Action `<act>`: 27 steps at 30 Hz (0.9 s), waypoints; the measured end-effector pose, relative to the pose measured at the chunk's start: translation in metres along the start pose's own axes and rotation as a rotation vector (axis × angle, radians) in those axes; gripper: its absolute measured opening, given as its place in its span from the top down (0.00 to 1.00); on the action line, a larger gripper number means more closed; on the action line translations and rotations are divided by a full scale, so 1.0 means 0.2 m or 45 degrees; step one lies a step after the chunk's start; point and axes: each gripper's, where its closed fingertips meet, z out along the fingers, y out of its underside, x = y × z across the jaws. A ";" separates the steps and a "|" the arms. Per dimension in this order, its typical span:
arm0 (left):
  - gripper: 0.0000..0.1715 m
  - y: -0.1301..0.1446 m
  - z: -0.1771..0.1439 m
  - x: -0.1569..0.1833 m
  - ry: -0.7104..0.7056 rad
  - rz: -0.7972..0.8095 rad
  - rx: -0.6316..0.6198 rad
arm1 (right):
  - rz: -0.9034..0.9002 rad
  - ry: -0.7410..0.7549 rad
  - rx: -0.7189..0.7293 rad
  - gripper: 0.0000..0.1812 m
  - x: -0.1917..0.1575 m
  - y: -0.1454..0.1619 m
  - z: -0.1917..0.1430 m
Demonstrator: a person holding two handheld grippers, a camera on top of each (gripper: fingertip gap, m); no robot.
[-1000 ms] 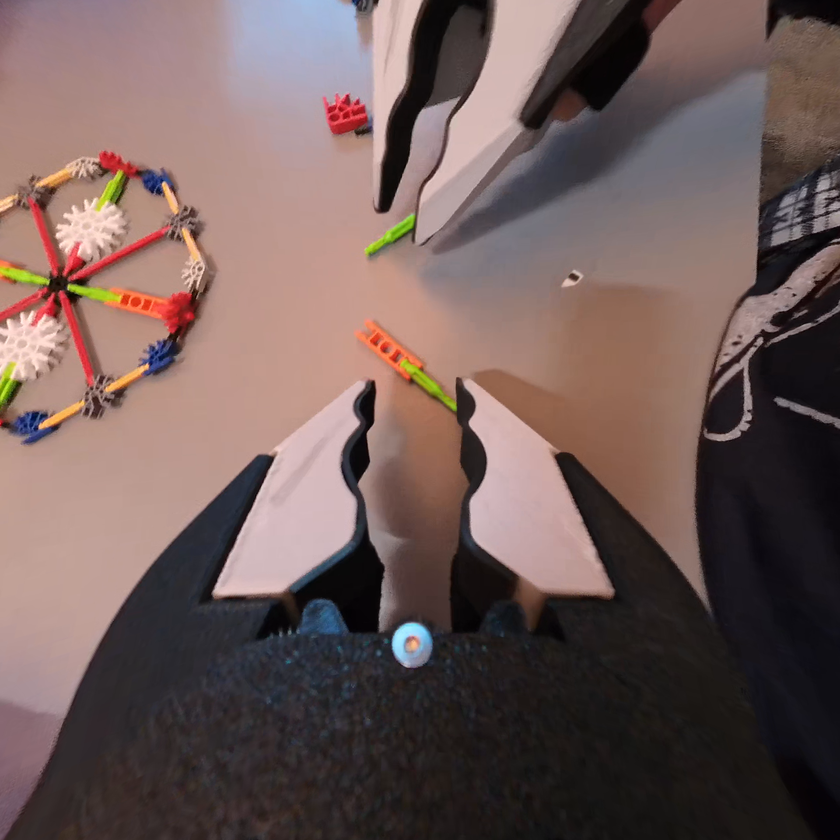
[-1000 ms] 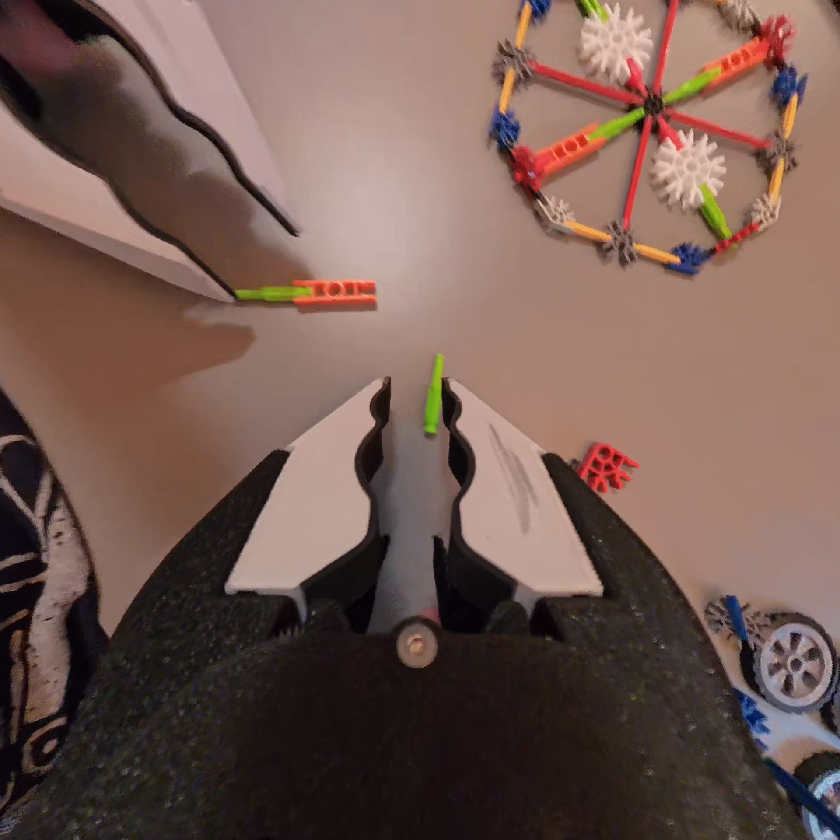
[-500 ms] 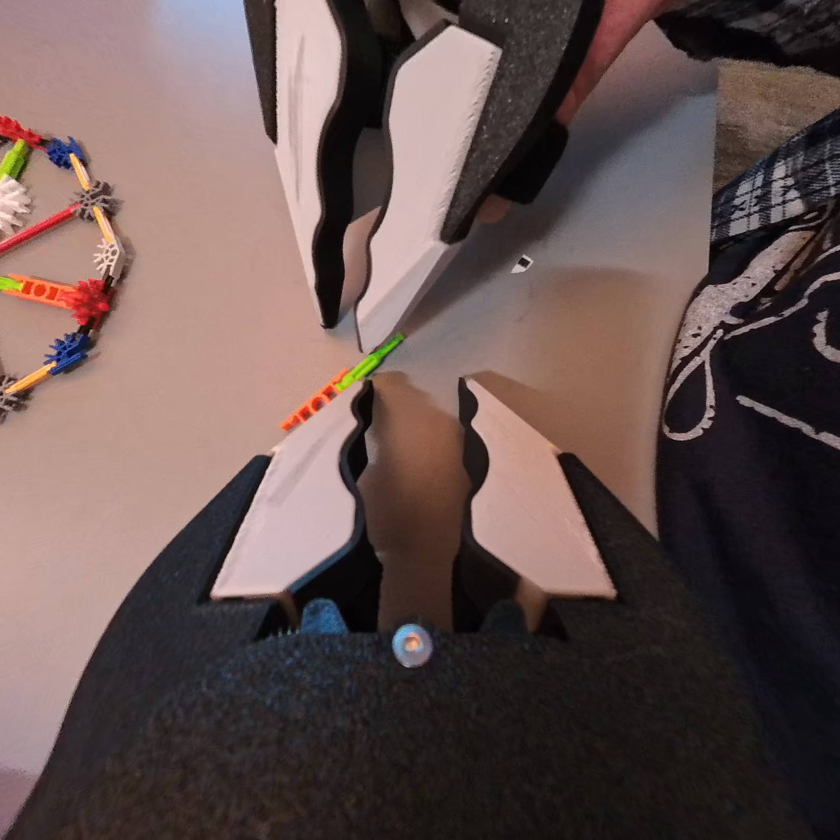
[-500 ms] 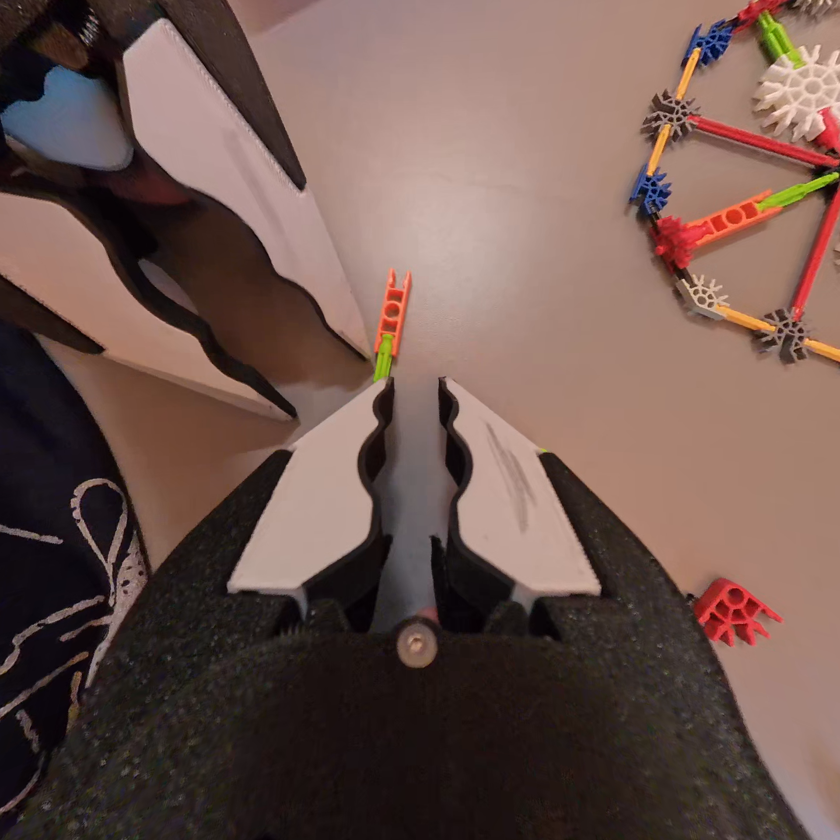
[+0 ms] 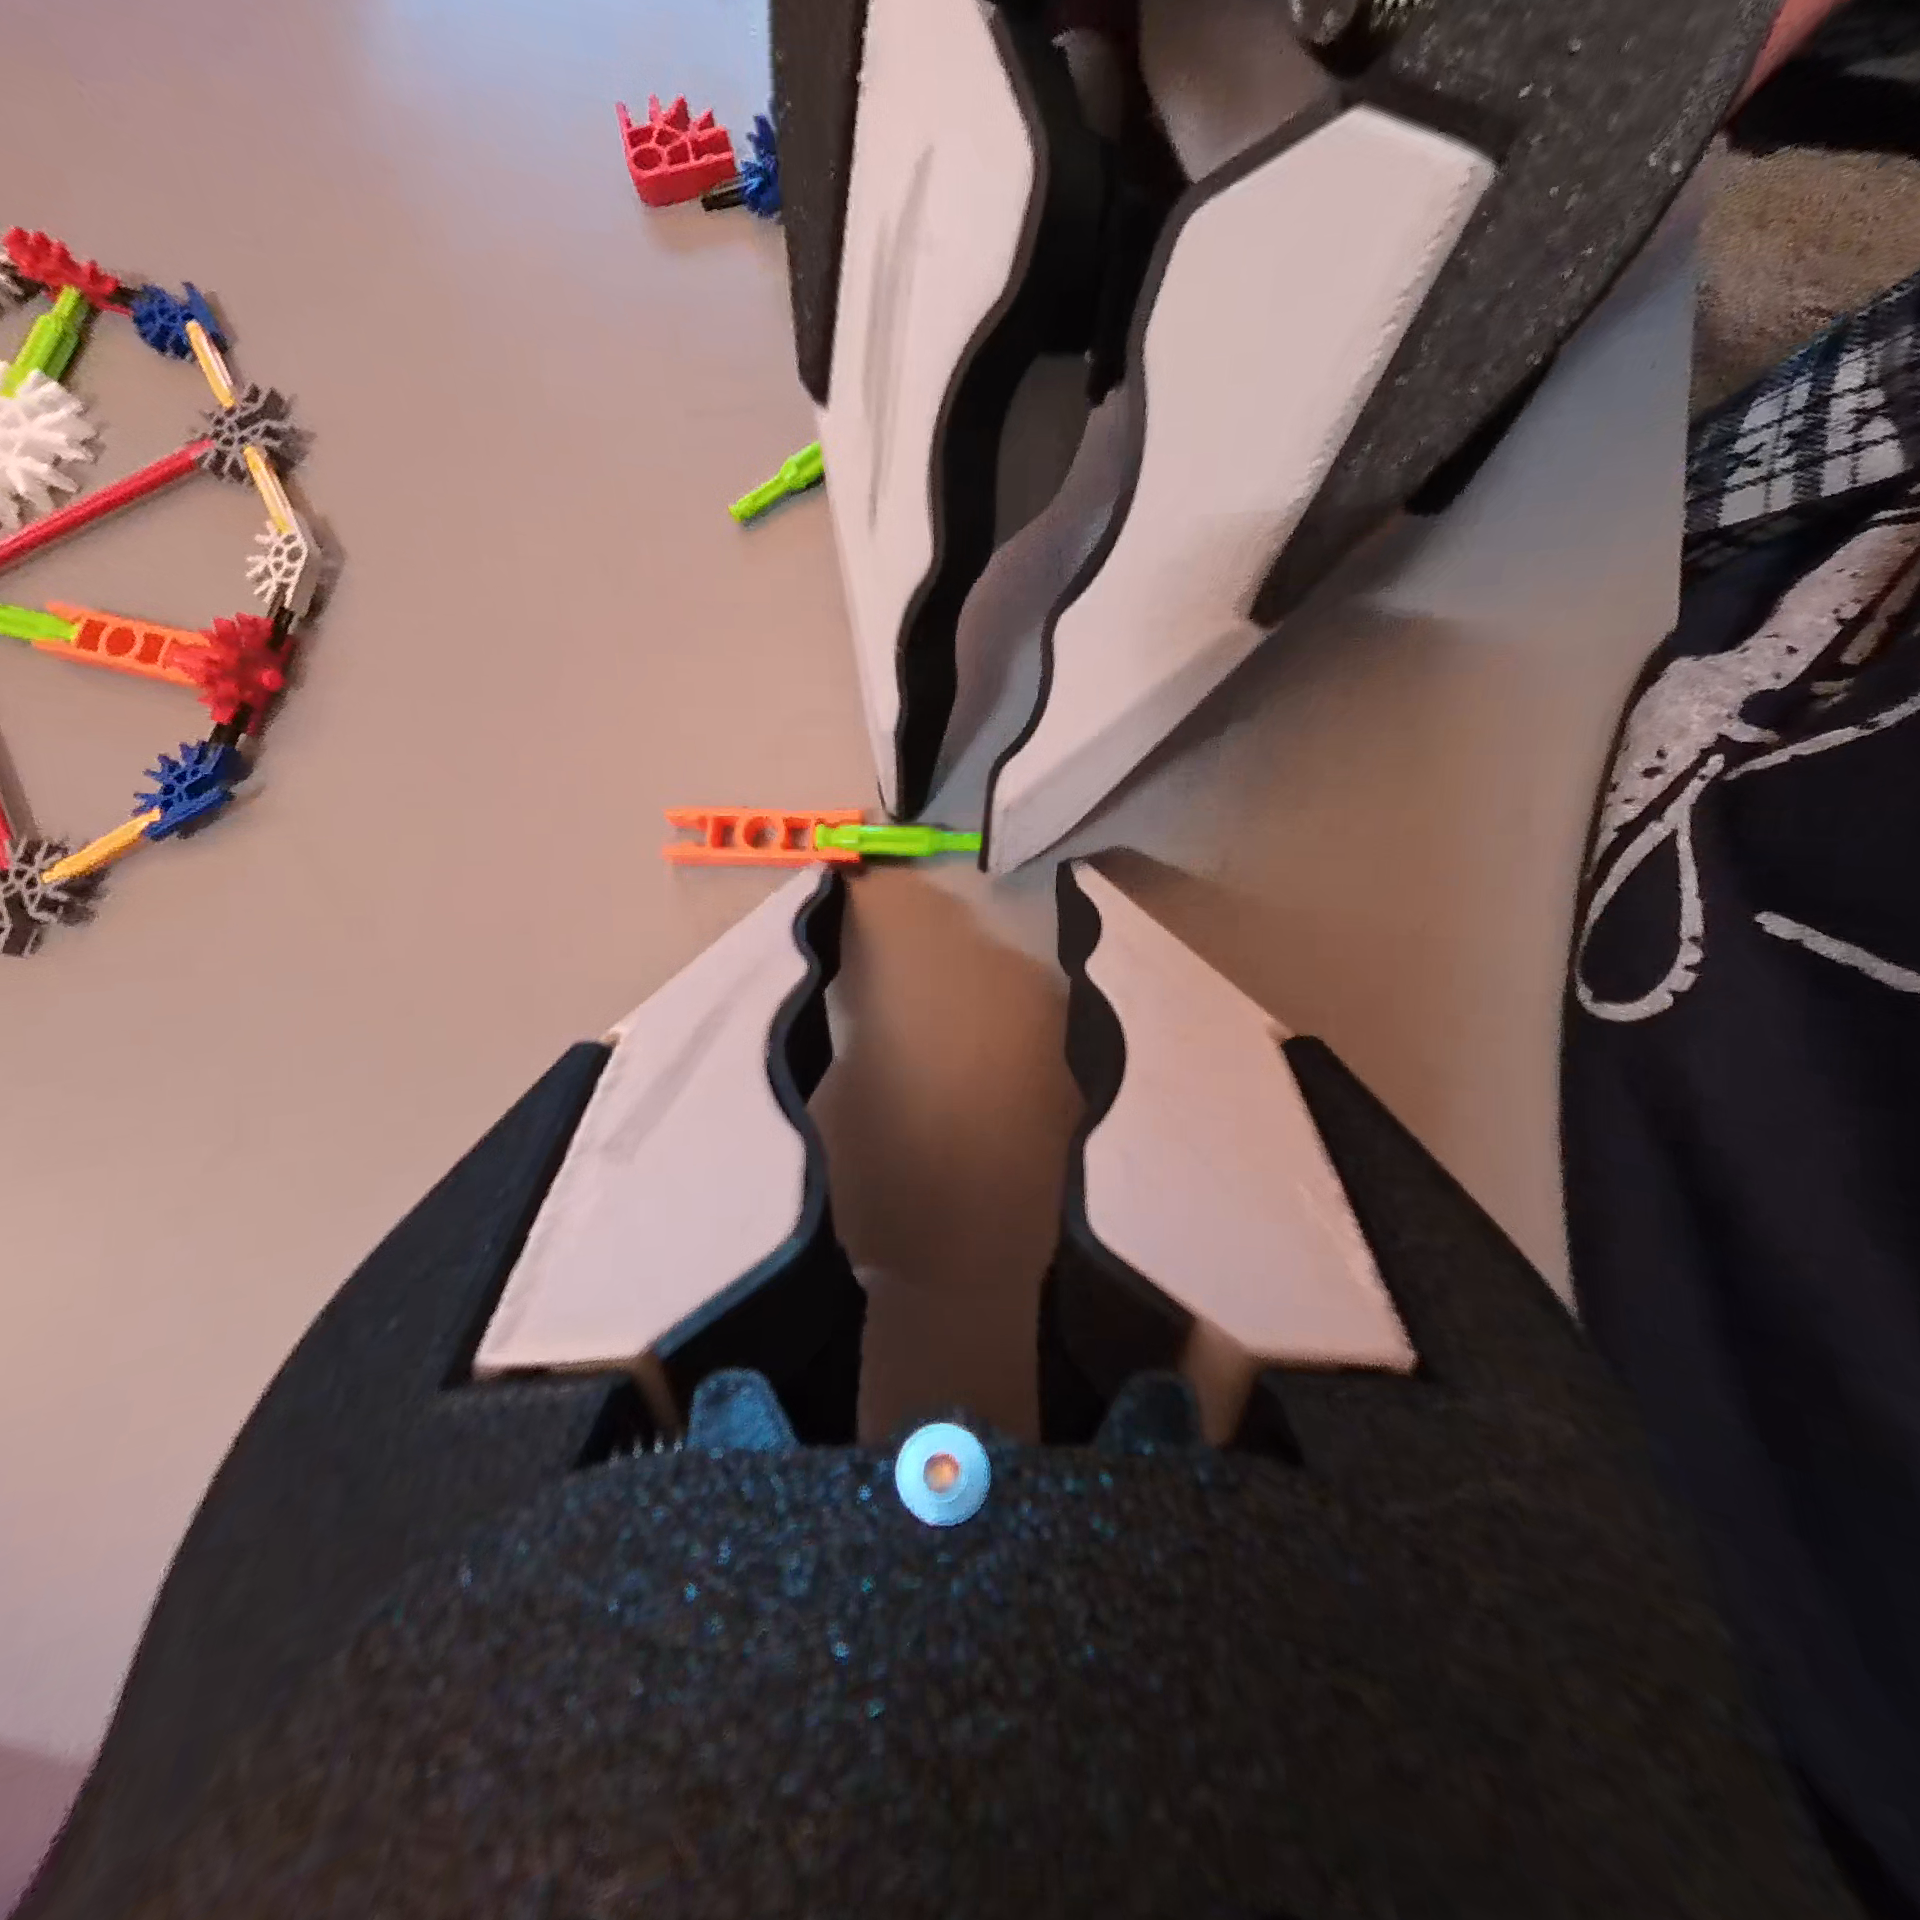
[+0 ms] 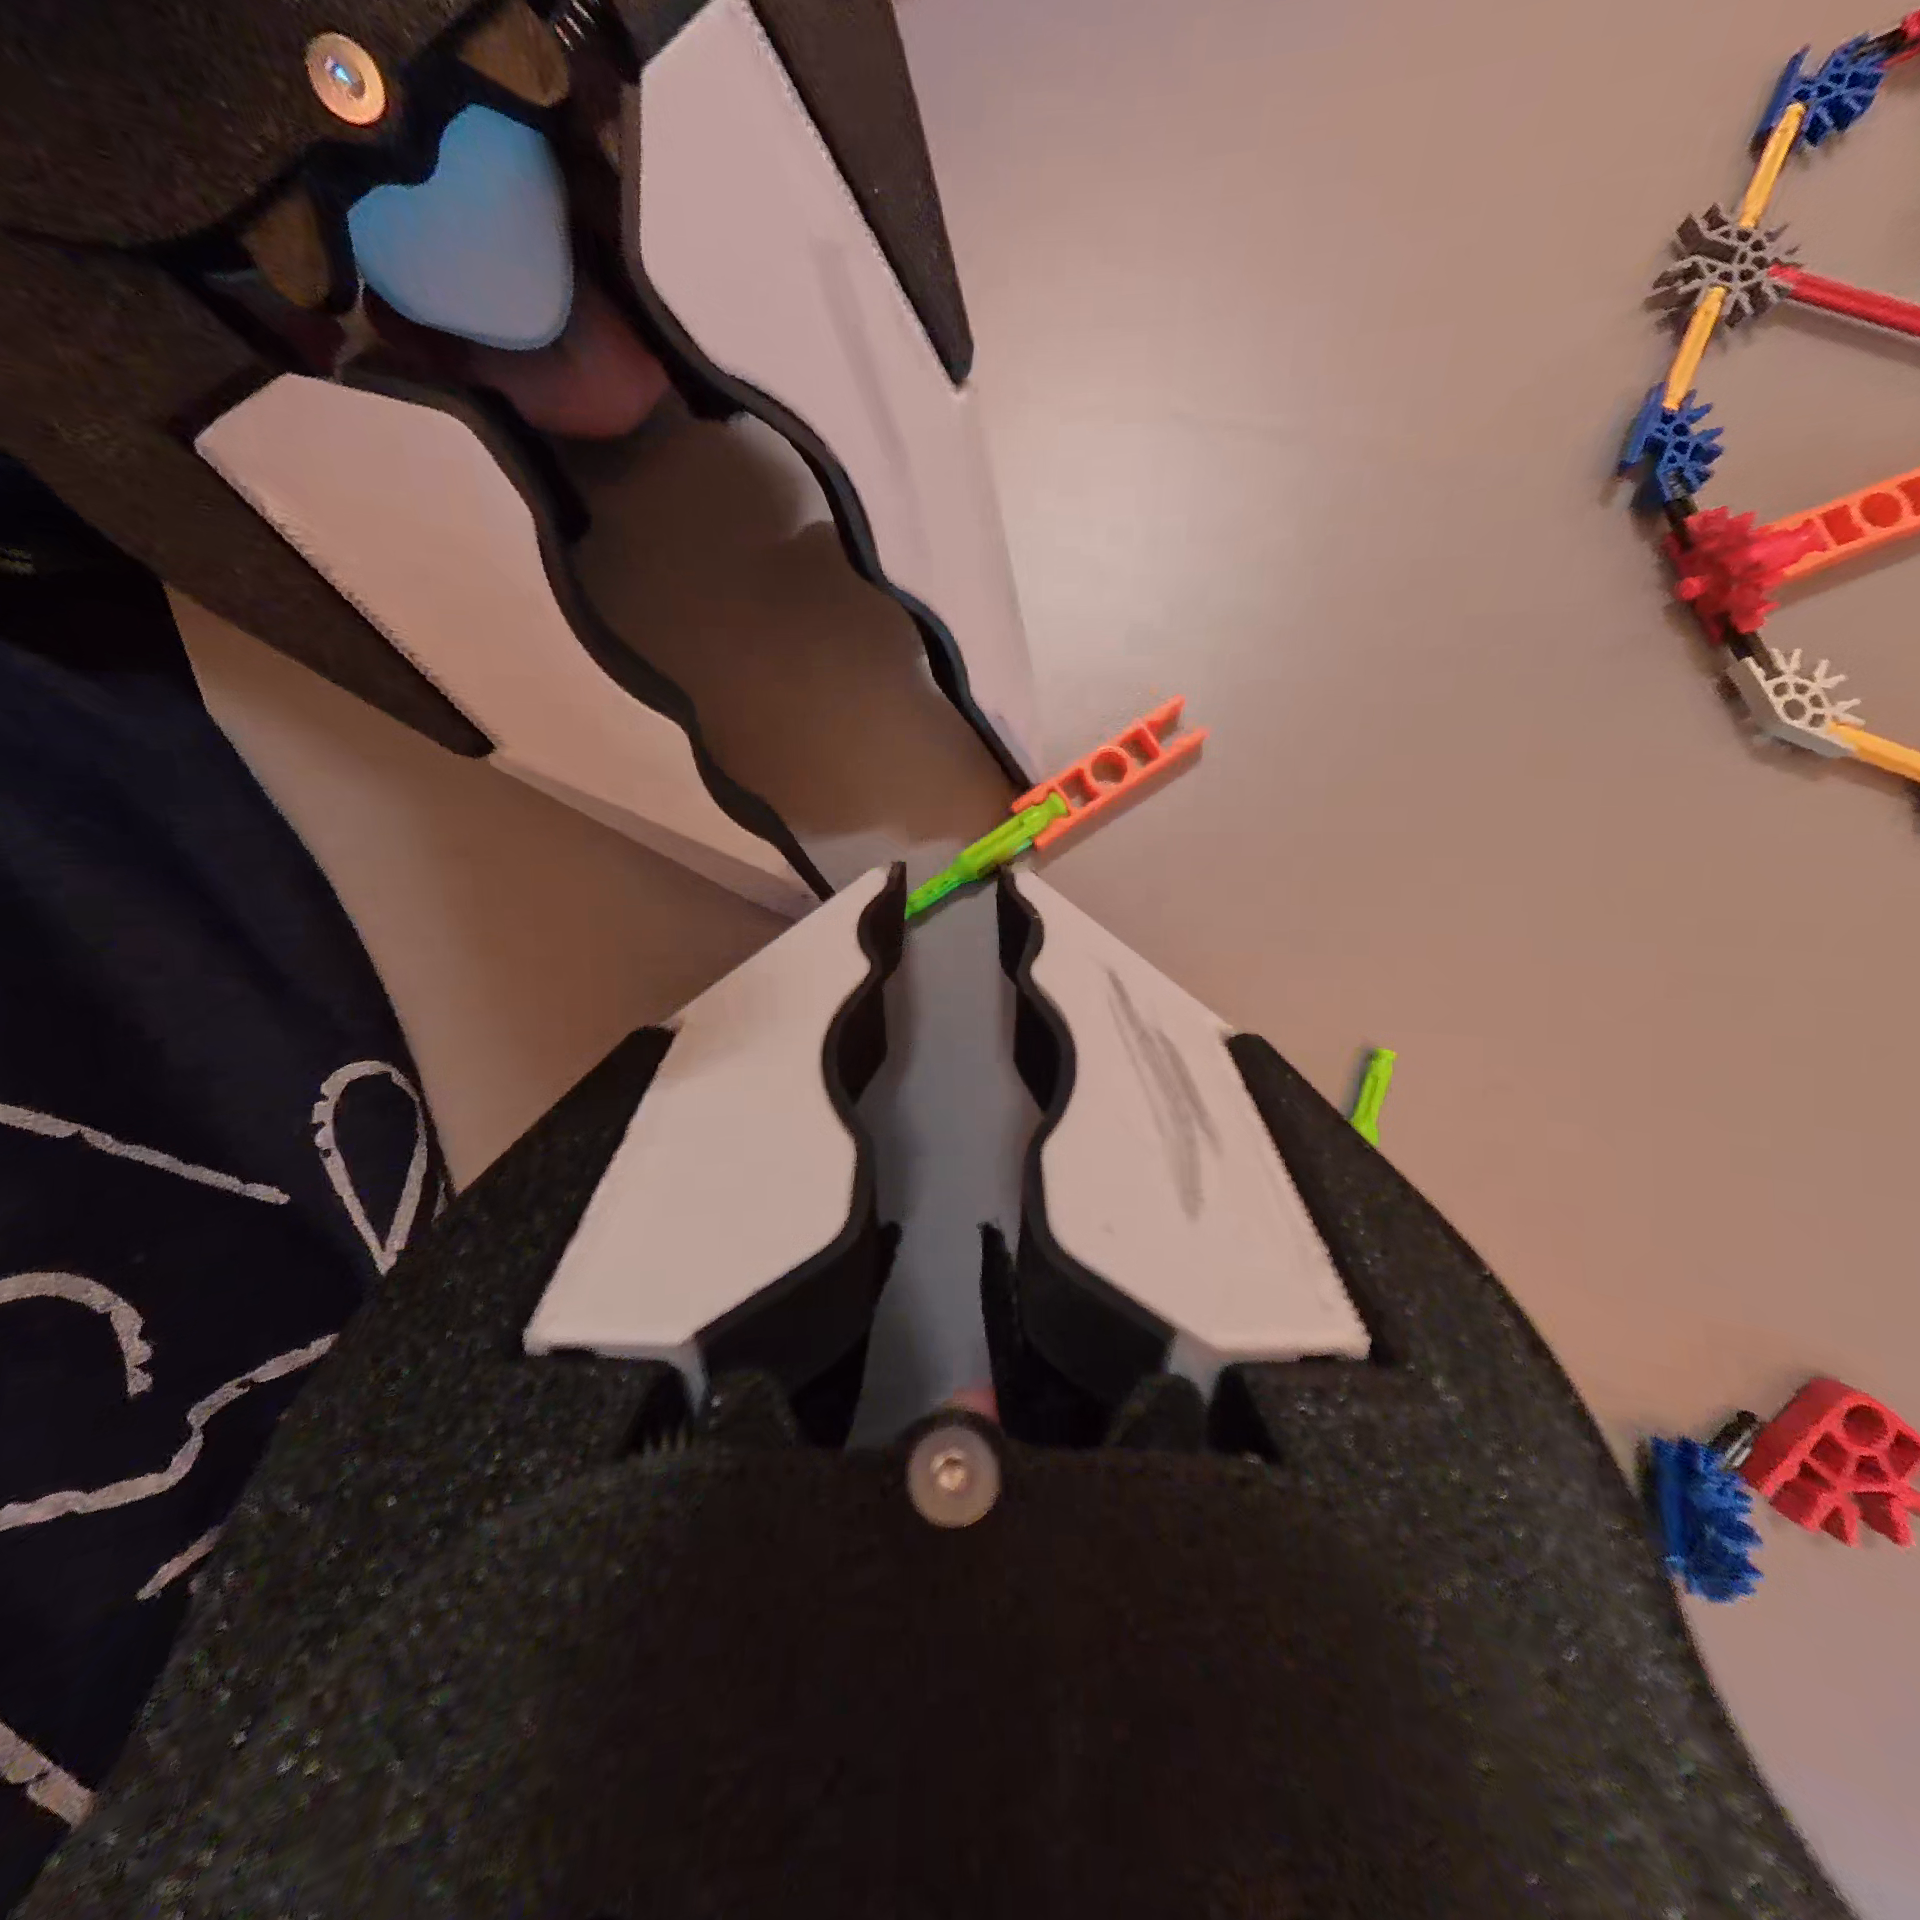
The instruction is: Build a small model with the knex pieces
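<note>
- Tan and smooth, the tabletop (image 5: pixel 499 1039) carries everything in both wrist views.
- A wheel-shaped model (image 5: pixel 156 582) of red, yellow and green rods with blue, grey, red and white connectors lies flat at the left edge of the left wrist view, well apart from both grippers.
- The left gripper (image 5: pixel 945 883) has its fingers spread apart with only bare table between them; its tips sit just short of the small joined piece.
- The right gripper (image 6: pixel 951 883) has its fingers a narrow gap apart, not clamped on anything. Seen from the left wrist view it comes in from the top, and the green end of the joined piece lies across the gap between its tips.
- A red block connector (image 5: pixel 675 151) with a blue connector (image 5: pixel 758 171) beside it lies farther up the table, near the right gripper's side.
- The orange connector (image 5: pixel 764 836) with a green rod (image 5: pixel 899 840) plugged into one end lies flat between the two sets of fingertips. In the left wrist view its long axis runs crosswise, orange end to the left, green end to the right toward the right gripper's tip.
- A loose green rod (image 5: pixel 774 488) lies alone beside the right gripper, tilted.
</note>
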 end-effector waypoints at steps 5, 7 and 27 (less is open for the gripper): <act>0.75 0.01 -0.01 -0.02 -0.005 0.008 -0.014 | 0.027 0.007 0.037 0.91 0.01 -0.01 -0.03; 0.74 0.01 0.00 -0.02 0.009 0.001 -0.012 | 0.032 -0.008 0.032 0.91 0.01 0.00 -0.02; 0.74 -0.01 0.02 0.07 0.051 0.019 -0.015 | 0.070 0.049 0.061 0.85 0.06 0.00 -0.01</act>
